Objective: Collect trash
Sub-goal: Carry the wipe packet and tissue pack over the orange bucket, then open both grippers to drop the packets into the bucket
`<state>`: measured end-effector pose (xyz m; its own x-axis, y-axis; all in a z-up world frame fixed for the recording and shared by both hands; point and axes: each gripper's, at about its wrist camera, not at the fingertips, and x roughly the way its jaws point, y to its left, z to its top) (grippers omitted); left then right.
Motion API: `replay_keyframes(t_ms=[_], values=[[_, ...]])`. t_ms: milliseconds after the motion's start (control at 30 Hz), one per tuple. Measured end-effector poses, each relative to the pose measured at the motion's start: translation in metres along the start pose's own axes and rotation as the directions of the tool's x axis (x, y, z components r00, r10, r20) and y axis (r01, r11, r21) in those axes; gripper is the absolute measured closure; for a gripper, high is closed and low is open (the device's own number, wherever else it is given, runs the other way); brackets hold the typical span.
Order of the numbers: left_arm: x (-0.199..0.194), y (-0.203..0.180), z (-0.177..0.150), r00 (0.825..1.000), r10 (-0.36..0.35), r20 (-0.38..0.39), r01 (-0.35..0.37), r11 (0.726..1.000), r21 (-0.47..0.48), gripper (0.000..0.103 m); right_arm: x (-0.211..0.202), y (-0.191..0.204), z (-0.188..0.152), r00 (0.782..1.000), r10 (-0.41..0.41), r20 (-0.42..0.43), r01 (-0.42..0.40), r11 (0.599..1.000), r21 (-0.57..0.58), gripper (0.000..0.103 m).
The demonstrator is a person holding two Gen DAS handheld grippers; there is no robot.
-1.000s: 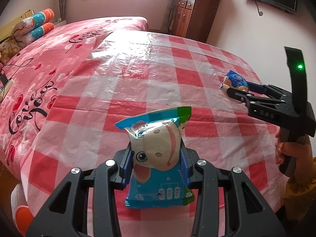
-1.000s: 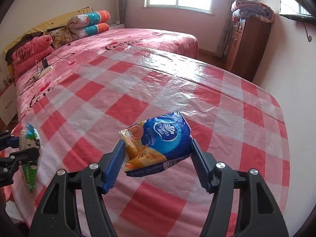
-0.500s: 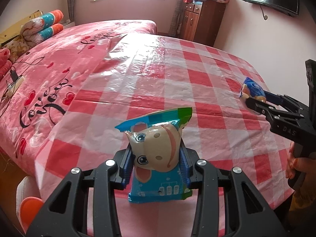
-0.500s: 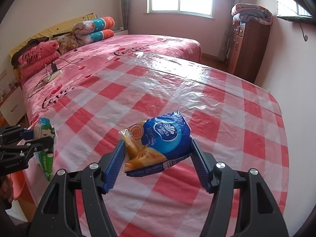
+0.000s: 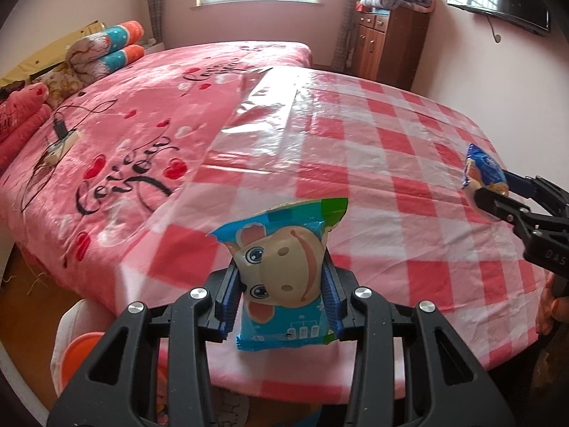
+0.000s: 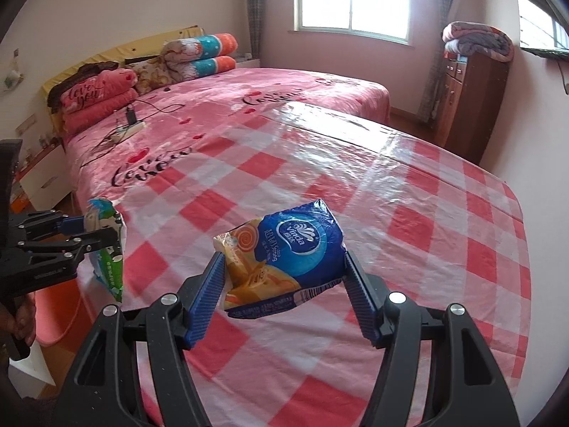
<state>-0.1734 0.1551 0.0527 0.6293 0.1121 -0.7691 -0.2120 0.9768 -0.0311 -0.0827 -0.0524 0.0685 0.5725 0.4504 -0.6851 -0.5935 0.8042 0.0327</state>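
Left wrist view: the left gripper point(image 5: 282, 302) pinches one glossy cartoon snack wrapper point(image 5: 281, 277) upright between ribbed blue pads. Compared with a second ago, both grippers have drawn back toward the near edge of the table; the floor now shows below. The right gripper point(image 6: 284, 284) pinches one crinkled blue-and-orange tissue pack point(image 6: 284, 252) above the shiny red-and-white checked plastic tablecloth point(image 6: 444, 235). Two items, both held clear of the cloth. One pink bed point(image 5: 124, 135) stands beyond.

Cartoon snack packet point(image 5: 281, 277) upright, blue tissue pack point(image 6: 284, 252) tilted
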Motion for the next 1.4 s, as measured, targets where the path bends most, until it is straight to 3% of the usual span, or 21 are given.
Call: replay_keyframes(t_ms=[533,933,1133,1400], values=[[-0.029,0.059,-0.036,0.992,0.125,-0.016,-0.126,0.99,-0.065,0.061,-0.013,0.073,0.007,0.993,0.119,0.005,-0.117,0.985,-0.123,0.037],[-0.044,0.106,-0.074,0.976,0.206,-0.065,-0.213,0.969,-0.128,0.061,-0.012,0.137,0.011,0.977,0.21,-0.03,-0.211,0.945,-0.251,0.037],[-0.047,0.132,-0.098,0.964,0.241,-0.109,-0.257,0.951,-0.171,0.061,-0.006,0.176,0.013,0.959,0.274,-0.071,-0.282,0.904,-0.322,0.037],[-0.046,0.172,-0.133,0.947,0.273,-0.173,-0.31,0.916,-0.256,0.061,0.008,0.249,0.005,0.911,0.377,-0.166,-0.41,0.798,-0.442,0.037]])
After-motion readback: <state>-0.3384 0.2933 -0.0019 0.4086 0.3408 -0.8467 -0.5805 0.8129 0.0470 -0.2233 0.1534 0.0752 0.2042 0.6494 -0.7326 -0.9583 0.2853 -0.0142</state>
